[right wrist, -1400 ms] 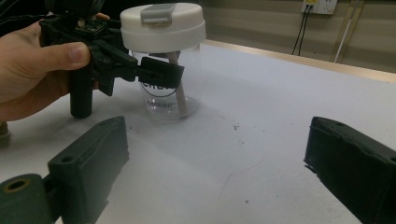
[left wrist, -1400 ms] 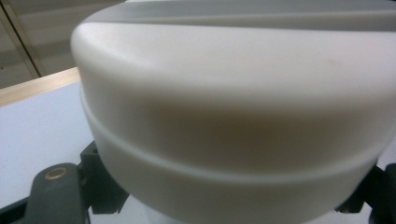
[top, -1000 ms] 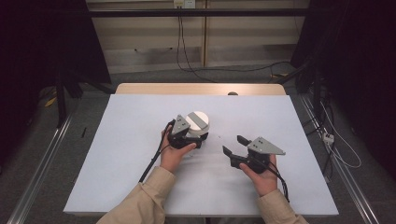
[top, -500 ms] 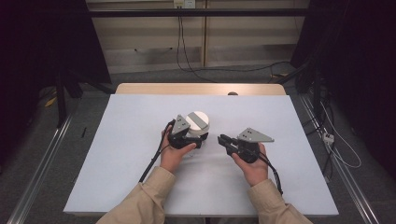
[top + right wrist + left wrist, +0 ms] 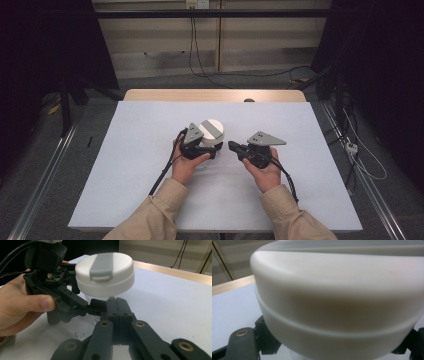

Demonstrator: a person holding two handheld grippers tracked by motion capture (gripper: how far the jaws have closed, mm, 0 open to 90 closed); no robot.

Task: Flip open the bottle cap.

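A clear container with a white lid (image 5: 212, 129) and a grey flip tab is at the table's middle. My left gripper (image 5: 214, 149) is shut on its clear body just under the lid, and the hand holds still. In the left gripper view the lid (image 5: 337, 290) looms right in front, with black fingers (image 5: 242, 345) at its sides. My right gripper (image 5: 231, 145) points left at the container, a short gap away. Its jaws have just closed and lie flat together with nothing between them. In the right gripper view its tip (image 5: 113, 300) sits just below the lid (image 5: 105, 272), beside my left gripper (image 5: 93, 305).
A white sheet (image 5: 150, 200) covers the table, with a wooden strip (image 5: 215, 95) along the far edge. Dark curtains stand at both sides. Cables lie on the floor behind the table and to its right (image 5: 360, 160).
My right gripper has moved left toward the container and its jaws have gone from spread apart to closed. The left hand and the container have not moved.
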